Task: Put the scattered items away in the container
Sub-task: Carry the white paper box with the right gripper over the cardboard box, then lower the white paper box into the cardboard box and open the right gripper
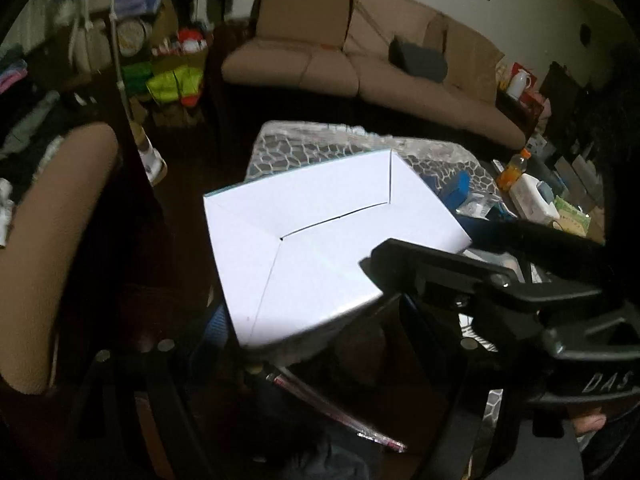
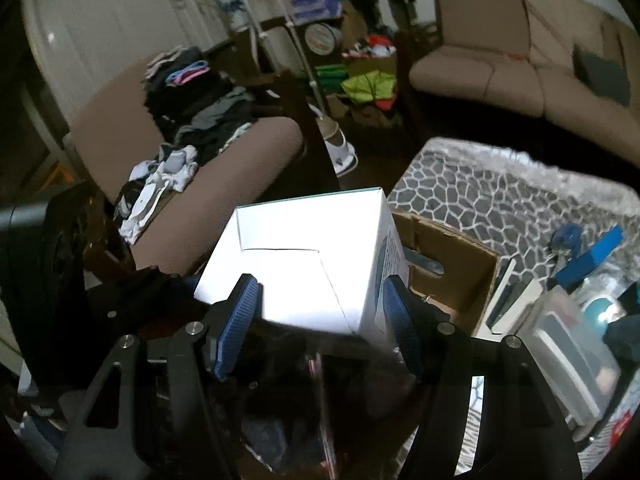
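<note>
A white carton [image 1: 320, 232] with its folded bottom flaps facing the cameras hangs in the air between both grippers. In the right wrist view the carton [image 2: 304, 264] sits in my right gripper [image 2: 318, 304]: one blue pad [image 2: 396, 312] presses its printed side and the other pad [image 2: 240, 308] lies against its white face. My left gripper [image 1: 312, 320] straddles the carton's near edge, fingers dark, a blue pad [image 1: 216, 328] at its left corner. The right gripper's black finger [image 1: 396, 256] meets the carton's right side. A brown cardboard box [image 2: 452, 276], open, stands just right of the carton.
A table with a grey patterned cloth [image 2: 500, 192] carries a blue box [image 2: 588, 256], clear plastic tubs [image 2: 560, 332], an orange bottle [image 1: 514, 168] and a white pack [image 1: 532, 196]. A beige sofa [image 1: 320, 40] is behind, an armchair with piled clothes [image 2: 200, 128] on the left.
</note>
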Demonstrator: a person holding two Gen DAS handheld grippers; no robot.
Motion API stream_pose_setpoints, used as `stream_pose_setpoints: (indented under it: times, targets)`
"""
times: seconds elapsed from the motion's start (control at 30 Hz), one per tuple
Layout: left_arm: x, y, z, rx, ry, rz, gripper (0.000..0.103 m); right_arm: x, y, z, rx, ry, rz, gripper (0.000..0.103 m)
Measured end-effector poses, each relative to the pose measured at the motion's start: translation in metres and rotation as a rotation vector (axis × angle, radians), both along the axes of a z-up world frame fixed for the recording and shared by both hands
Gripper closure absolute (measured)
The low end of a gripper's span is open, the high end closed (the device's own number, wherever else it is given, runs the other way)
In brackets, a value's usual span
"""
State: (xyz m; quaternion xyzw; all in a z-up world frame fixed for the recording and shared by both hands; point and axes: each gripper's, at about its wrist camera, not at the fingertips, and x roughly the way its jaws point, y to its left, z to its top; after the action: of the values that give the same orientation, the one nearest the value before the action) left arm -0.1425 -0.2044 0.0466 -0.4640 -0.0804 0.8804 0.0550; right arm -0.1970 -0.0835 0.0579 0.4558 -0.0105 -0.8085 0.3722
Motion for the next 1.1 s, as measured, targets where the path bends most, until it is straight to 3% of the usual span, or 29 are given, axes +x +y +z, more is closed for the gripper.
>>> stream_pose_setpoints:
  times: [0.17,0.23,0.37,0.47,0.6,0.73,0.83,0.97,1.03,1.1]
  targets:
    - [-0.033,0.012,-0.026,-0.094,-0.084,-0.044,0.019,-0.038,0.003,-0.04,-0.006,-0.148,-0.044,0.041]
    - [-0.041,0.016,-0.039,-0.135,-0.114,-0.061,0.019,-0.047,0.003,-0.057,0.014,-0.173,-0.06,0.041]
    - [-0.053,0.021,-0.062,-0.142,-0.187,-0.071,0.019,-0.053,0.001,-0.076,0.076,-0.173,-0.074,0.043]
    - [-0.065,0.015,-0.061,-0.177,-0.202,-0.061,0.019,-0.053,-0.009,-0.076,0.131,-0.13,-0.076,0.044]
    - [-0.074,0.009,-0.062,-0.192,-0.248,-0.05,0.019,-0.062,-0.019,-0.075,0.167,-0.153,-0.089,0.044]
    - [-0.074,0.011,-0.058,-0.184,-0.291,-0.066,0.019,-0.065,-0.014,-0.074,0.159,-0.271,-0.075,0.045]
    - [-0.063,0.009,-0.041,-0.162,-0.27,-0.069,0.018,-0.056,-0.001,-0.062,0.1,-0.312,-0.04,0.044]
    - [-0.038,0.009,-0.016,-0.157,-0.196,-0.065,0.018,-0.036,0.033,-0.025,0.062,-0.212,-0.039,0.043]
    - [-0.021,0.008,0.0,-0.147,-0.121,-0.039,0.018,-0.022,0.057,-0.004,0.048,-0.138,-0.043,0.042]
    - [0.005,0.007,0.022,-0.13,0.024,0.003,0.018,-0.008,0.084,0.016,0.035,-0.049,-0.067,0.037]
